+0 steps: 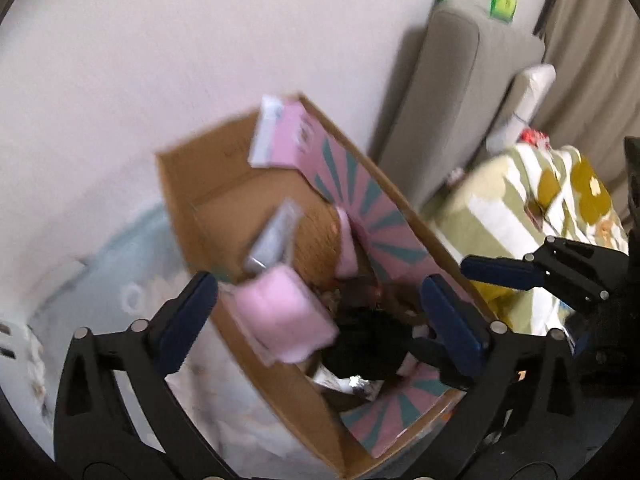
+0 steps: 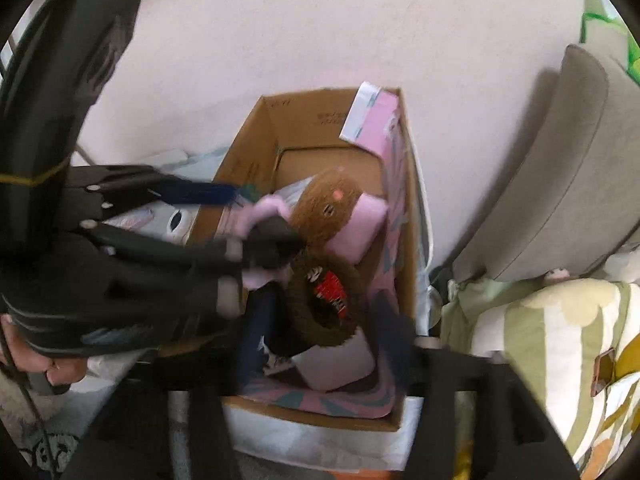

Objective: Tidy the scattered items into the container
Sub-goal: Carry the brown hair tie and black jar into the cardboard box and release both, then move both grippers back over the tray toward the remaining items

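1. Left gripper (image 1: pixel 316 312): jaws spread wide above the cardboard box (image 1: pixel 280 376); a pink soft item (image 1: pixel 284 320) lies between them, ungripped, over the near left wall
2. Box interior: brown plush (image 2: pixel 328 208) and other items already inside
3. Right gripper (image 2: pixel 316 340): jaws apart, empty, over the near box end; the left is nearer the pink item

A home living room is showing here: a grey sofa (image 1: pixel 452 92) is standing against a plain pale wall (image 1: pixel 200 40) beyond the tool, a floral cushion (image 1: pixel 532 208) is lying to its right, and a patterned rug (image 1: pixel 120 292) is spreading beneath, at its left.
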`<state>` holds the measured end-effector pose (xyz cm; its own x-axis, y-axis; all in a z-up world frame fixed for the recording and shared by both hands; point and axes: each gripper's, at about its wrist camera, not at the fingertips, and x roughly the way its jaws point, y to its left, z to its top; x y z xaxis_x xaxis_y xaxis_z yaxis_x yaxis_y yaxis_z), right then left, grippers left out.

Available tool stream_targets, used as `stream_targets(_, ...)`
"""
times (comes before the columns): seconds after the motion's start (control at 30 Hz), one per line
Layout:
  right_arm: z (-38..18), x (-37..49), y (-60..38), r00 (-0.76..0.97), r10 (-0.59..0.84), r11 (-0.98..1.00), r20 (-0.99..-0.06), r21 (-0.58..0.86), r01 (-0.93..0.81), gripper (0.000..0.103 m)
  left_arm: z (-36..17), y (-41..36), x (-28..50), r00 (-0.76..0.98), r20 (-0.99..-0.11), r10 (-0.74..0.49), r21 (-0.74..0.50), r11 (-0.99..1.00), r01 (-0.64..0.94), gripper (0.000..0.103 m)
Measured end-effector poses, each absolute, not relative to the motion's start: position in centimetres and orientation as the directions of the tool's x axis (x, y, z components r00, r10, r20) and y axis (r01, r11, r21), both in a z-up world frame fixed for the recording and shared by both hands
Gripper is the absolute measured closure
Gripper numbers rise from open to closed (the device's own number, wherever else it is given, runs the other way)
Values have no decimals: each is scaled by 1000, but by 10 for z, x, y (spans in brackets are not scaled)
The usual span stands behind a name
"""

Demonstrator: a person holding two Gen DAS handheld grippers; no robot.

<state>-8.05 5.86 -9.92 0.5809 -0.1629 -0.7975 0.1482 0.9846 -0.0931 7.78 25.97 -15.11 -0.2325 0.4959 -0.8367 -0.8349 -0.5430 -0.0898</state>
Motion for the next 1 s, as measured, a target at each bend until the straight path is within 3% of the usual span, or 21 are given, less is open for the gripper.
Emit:
stream_targets(0.13,-85,-86,61,632,-155,987,-759,-92,132,45,-139,248,69,-327,-818,474,-24,-595,-803,1)
stream_targets(0.53,-67,-94,80,683,-183,983,-707,-110,149,45,-131,201,48,-303,-794,527,-127,-632,-765,1)
stream_targets(1.0,-68,-77,140,712,-220,975,-667,-180,132,45,-131,97,15,-417,-805,423,-82,-775,-627,1)
